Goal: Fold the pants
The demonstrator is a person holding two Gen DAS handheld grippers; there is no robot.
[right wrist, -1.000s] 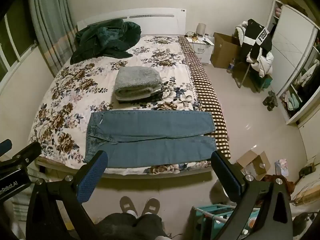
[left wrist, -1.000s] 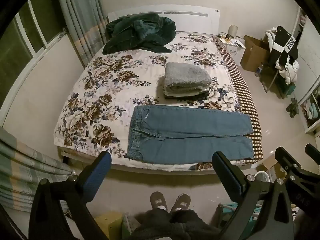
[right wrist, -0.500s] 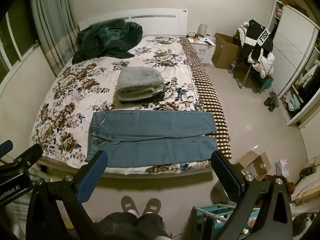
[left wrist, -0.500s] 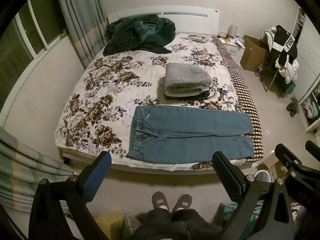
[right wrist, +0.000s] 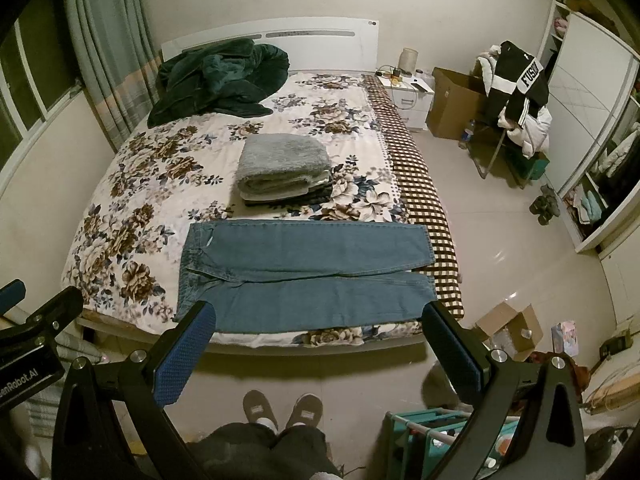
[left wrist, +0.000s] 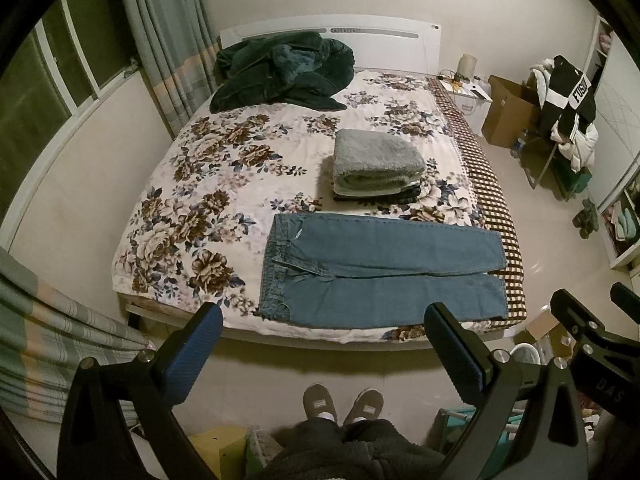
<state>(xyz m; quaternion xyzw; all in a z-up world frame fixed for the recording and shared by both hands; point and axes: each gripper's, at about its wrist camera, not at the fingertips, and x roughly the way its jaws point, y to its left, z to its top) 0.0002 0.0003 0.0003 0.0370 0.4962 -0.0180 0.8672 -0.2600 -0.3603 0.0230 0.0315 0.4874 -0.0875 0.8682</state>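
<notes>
Filling most of both views, bed [left wrist: 208,200] with floral cover, checked strip along its right side, white headboard at the far wall. Dark green blanket [left wrist: 284,72] heaped at the head end, left of centre. Blue jeans [left wrist: 380,276] lie flat across the near end of the bed, waistband to the left, both legs stretched right, hems reaching the checked strip, near leg along the bed's front edge. Folded grey towel stack [left wrist: 376,164] sits just behind the jeans, apart from them, on top of darker folded items. Cardboard box [right wrist: 452,100] and chair piled with clothes [right wrist: 516,92] on the floor right of the bed, small white nightstand beside the headboard. Person's slippers [right wrist: 280,404] on the floor in front of the bed. Left hand-held gripper [left wrist: 322,356] jaws spread wide, nothing between them, held above the floor short of the bed. Right hand-held gripper [right wrist: 316,354] same: spread wide, empty, not touching the jeans.
</notes>
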